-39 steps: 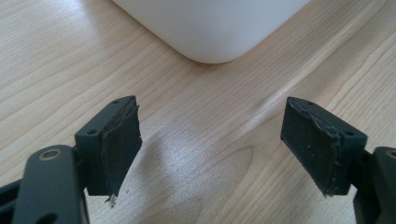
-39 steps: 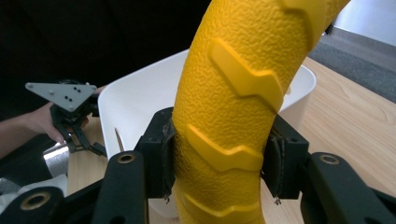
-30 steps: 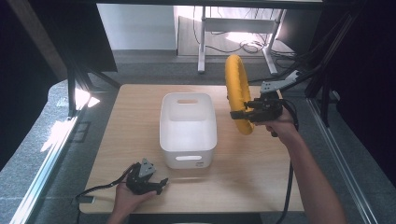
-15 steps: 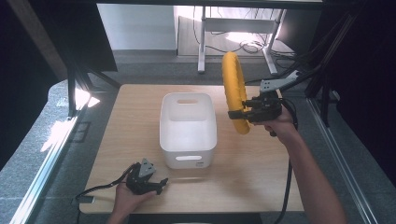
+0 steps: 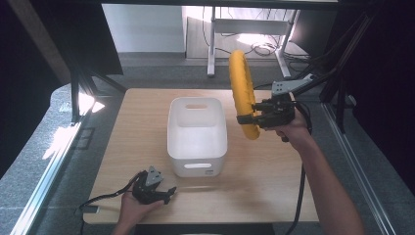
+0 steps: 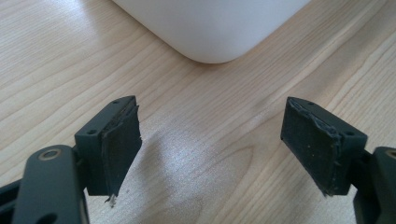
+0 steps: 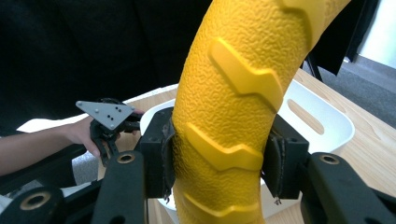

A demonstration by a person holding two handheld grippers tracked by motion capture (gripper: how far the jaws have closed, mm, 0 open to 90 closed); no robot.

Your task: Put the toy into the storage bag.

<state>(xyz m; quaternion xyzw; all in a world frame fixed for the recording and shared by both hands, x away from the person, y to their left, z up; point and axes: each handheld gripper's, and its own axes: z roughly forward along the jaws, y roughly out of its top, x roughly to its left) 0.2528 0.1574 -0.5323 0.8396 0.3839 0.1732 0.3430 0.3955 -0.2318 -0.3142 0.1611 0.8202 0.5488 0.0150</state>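
Drifting slightly leftward since the earlier frames, the yellow ring [image 5: 243, 93] is nearing the white bin [image 5: 197, 134], standing upright just beside its right rim. Right gripper [image 5: 250, 119] is clamping the ring's lower arc. Left gripper [image 5: 164, 192] is resting on the table [image 5: 274, 181], jaws spread, empty. Drop-in is likely coming.

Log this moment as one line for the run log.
right tongs: shut on yellow ring, above table | left tongs: open, near white bin
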